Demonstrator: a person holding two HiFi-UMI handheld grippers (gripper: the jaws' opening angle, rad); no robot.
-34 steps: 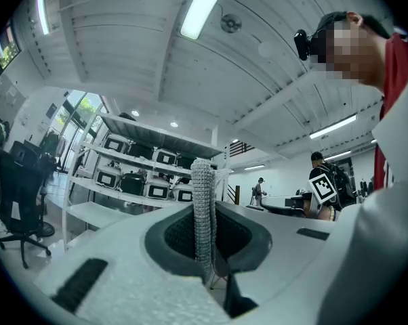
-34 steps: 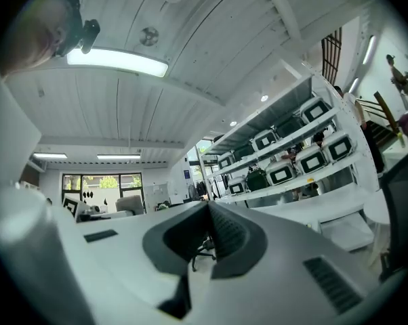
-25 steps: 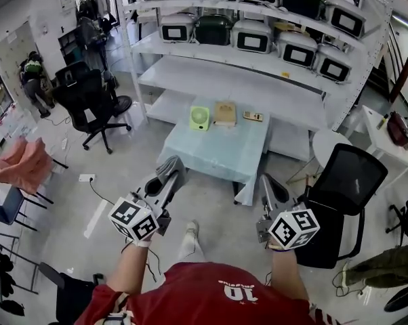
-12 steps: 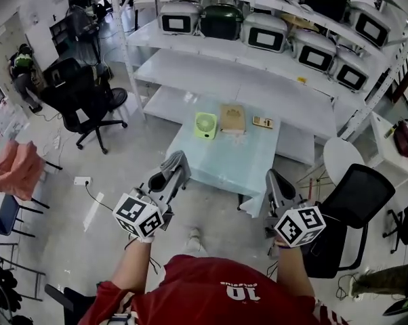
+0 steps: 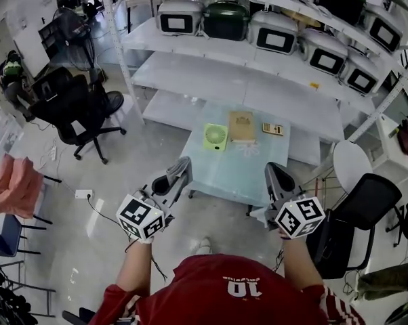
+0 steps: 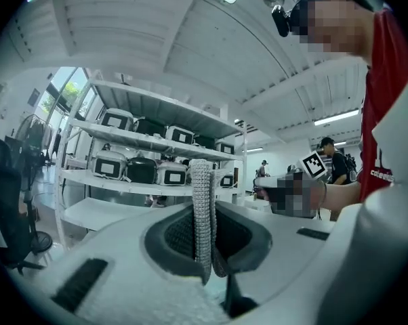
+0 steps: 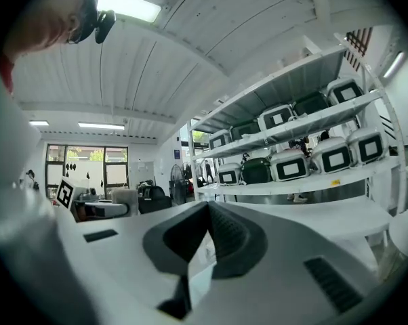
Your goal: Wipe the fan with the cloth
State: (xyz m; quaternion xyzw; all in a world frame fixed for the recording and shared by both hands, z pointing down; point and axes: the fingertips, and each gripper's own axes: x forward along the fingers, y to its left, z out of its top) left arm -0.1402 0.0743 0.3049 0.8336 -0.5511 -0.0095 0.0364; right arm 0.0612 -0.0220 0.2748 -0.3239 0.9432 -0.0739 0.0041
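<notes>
A small green fan [image 5: 216, 137] stands on the pale blue table [image 5: 238, 171] at its far left, ahead of me. My left gripper [image 5: 179, 168] is shut on a grey cloth [image 5: 184, 166], which sticks up between the jaws as a ribbed grey strip [image 6: 202, 212] in the left gripper view. It hovers short of the table's near left corner. My right gripper [image 5: 277, 176] is shut with nothing in it, over the table's near right edge. Both point up toward the shelves in the gripper views, so the fan is out of their sight.
A brown box [image 5: 242, 126] and a small calculator-like device [image 5: 272, 128] lie beside the fan. White shelving [image 5: 258, 80] with several cookers stands behind the table. Black office chairs stand at left [image 5: 72, 100] and right [image 5: 356, 212]; a round white stool [image 5: 352, 161] is near the table's right.
The view has advanced toward the table: the table and fan sit lower and closer in the head view. Both grippers stay raised and shut, the left still holding the cloth.
</notes>
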